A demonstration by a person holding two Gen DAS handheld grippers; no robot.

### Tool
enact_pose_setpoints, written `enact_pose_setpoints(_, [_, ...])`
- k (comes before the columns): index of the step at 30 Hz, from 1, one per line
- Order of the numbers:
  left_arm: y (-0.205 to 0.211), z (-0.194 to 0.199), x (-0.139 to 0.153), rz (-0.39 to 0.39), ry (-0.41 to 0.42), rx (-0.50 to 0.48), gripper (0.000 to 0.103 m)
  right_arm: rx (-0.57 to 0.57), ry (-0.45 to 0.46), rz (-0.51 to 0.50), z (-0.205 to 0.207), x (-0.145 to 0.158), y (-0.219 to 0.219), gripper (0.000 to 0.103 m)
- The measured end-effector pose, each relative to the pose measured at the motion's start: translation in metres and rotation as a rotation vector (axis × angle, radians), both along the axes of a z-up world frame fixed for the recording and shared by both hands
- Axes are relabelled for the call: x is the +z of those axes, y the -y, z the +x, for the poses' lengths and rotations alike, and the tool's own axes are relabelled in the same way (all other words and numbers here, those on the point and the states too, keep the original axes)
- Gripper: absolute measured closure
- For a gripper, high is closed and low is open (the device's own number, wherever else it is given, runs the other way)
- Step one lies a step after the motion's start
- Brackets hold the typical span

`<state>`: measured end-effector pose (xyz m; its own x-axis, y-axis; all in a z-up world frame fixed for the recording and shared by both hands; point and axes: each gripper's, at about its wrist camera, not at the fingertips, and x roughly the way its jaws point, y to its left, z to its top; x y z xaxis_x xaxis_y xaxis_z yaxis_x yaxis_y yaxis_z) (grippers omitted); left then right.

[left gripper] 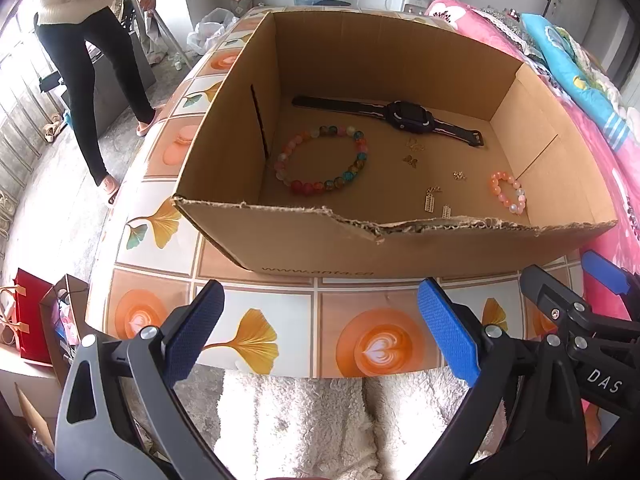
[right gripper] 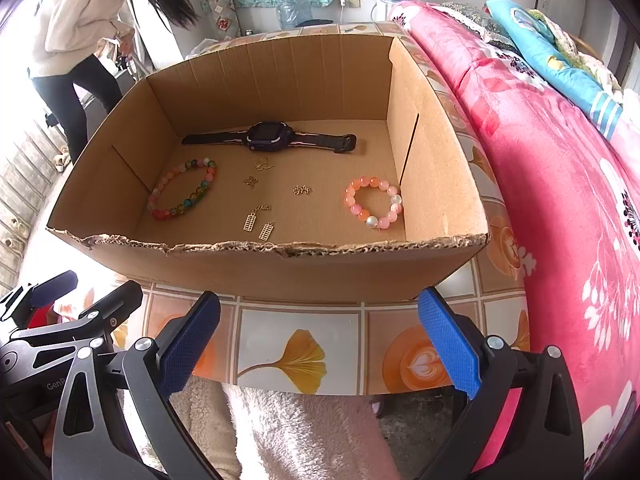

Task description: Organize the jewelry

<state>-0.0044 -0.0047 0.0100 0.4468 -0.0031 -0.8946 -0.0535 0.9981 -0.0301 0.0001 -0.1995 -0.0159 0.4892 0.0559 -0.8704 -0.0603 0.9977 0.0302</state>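
Observation:
An open cardboard box [left gripper: 304,248] [right gripper: 280,268] stands on the patterned table. In it lie a dark watch [left gripper: 412,115] [right gripper: 266,136], a multicoloured bead bracelet [left gripper: 362,146] [right gripper: 208,178], a small pink bead bracelet [left gripper: 505,196] [right gripper: 352,200] and several small gold earrings and charms [left gripper: 431,200] [right gripper: 251,222]. My left gripper [left gripper: 320,328] is open and empty, in front of the box at the table's near edge. My right gripper [right gripper: 320,332] is open and empty, also in front of the box. The right gripper also shows in the left wrist view [left gripper: 592,292].
The table [left gripper: 280,336] [right gripper: 296,356] has a tile-pattern cover. A pink floral bed [right gripper: 560,184] runs along the right. A person in a white sweater [left gripper: 80,8] [right gripper: 80,20] stands at the far left. Bags [left gripper: 32,320] sit on the floor at left.

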Motion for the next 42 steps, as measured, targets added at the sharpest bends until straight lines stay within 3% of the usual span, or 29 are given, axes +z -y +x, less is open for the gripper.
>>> enact_pose_setpoints(42, [-0.0026, 0.0033, -0.0005, -0.003, -0.017, 0.002, 0.009, 0.008, -0.013, 0.011, 0.003, -0.0014, 0.0021, 0.006])
